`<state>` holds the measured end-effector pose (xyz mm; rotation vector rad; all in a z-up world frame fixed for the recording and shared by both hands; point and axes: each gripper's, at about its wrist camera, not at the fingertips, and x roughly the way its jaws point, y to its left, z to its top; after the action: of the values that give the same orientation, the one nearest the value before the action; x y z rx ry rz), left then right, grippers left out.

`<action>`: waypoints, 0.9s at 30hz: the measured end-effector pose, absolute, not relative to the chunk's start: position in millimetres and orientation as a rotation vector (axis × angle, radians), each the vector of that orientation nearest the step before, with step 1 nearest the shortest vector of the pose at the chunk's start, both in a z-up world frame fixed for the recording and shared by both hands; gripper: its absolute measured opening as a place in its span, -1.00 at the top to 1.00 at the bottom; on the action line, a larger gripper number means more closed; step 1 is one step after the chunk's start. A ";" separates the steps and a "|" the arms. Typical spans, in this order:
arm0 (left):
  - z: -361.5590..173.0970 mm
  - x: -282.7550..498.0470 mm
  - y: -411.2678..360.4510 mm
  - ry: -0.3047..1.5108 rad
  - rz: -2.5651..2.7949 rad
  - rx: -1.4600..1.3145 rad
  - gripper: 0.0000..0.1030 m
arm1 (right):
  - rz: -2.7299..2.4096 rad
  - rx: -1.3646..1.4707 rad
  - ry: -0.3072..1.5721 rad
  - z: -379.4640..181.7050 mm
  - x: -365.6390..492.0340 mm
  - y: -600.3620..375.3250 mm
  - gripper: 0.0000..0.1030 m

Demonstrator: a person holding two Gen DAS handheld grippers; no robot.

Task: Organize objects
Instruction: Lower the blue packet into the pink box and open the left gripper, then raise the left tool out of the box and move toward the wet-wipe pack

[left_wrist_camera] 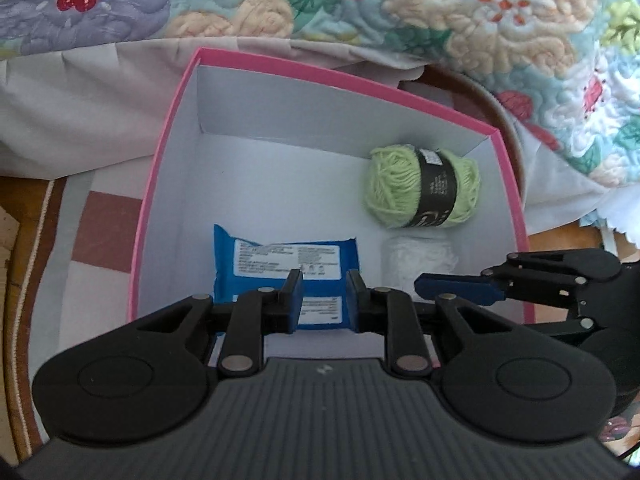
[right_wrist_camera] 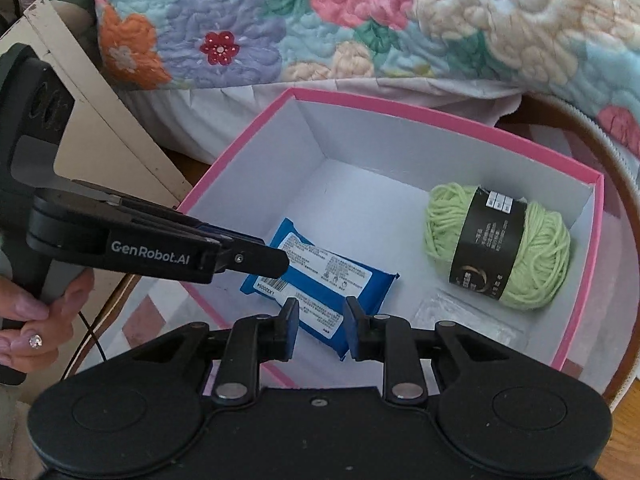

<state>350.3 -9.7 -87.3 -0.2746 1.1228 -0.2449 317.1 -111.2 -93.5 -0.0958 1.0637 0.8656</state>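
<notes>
A pink box (left_wrist_camera: 168,168) with a white inside, which also shows in the right wrist view (right_wrist_camera: 400,114), holds a blue wipes pack (left_wrist_camera: 256,258) (right_wrist_camera: 340,280), a green yarn ball with a black band (left_wrist_camera: 424,186) (right_wrist_camera: 500,248) and a clear wrapped white packet (left_wrist_camera: 418,260) (right_wrist_camera: 468,316). My left gripper (left_wrist_camera: 322,300) hangs open and empty above the wipes pack at the box's near edge. My right gripper (right_wrist_camera: 320,326) is open and empty above the same pack. Each gripper shows from the side in the other's view (left_wrist_camera: 460,286) (right_wrist_camera: 256,254).
A floral quilt (left_wrist_camera: 360,8) (right_wrist_camera: 360,20) hangs over the far side behind the box. The box stands on a checked cloth (left_wrist_camera: 100,232) over a round wooden table (right_wrist_camera: 624,216). A beige board (right_wrist_camera: 92,120) leans at the left. A hand (right_wrist_camera: 36,320) holds the left gripper's handle.
</notes>
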 end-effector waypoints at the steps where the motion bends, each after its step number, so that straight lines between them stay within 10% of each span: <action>1: -85.7 348.0 -9.0 1.120 -0.242 -0.274 0.60 | 0.863 -0.099 1.059 -92.9 315.2 -112.9 0.42; 20: -17.0 286.1 15.7 1.084 -0.210 -0.203 0.52 | 0.820 -0.156 0.946 -21.5 235.0 -116.1 0.31; 27: 8.7 256.6 14.6 1.049 -0.217 -0.096 0.17 | 0.805 -0.187 0.898 12.5 206.0 -121.9 0.26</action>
<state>256.6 14.6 8.7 -0.0964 1.0492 -0.2172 206.0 -121.9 12.5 -0.1869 0.8977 0.8049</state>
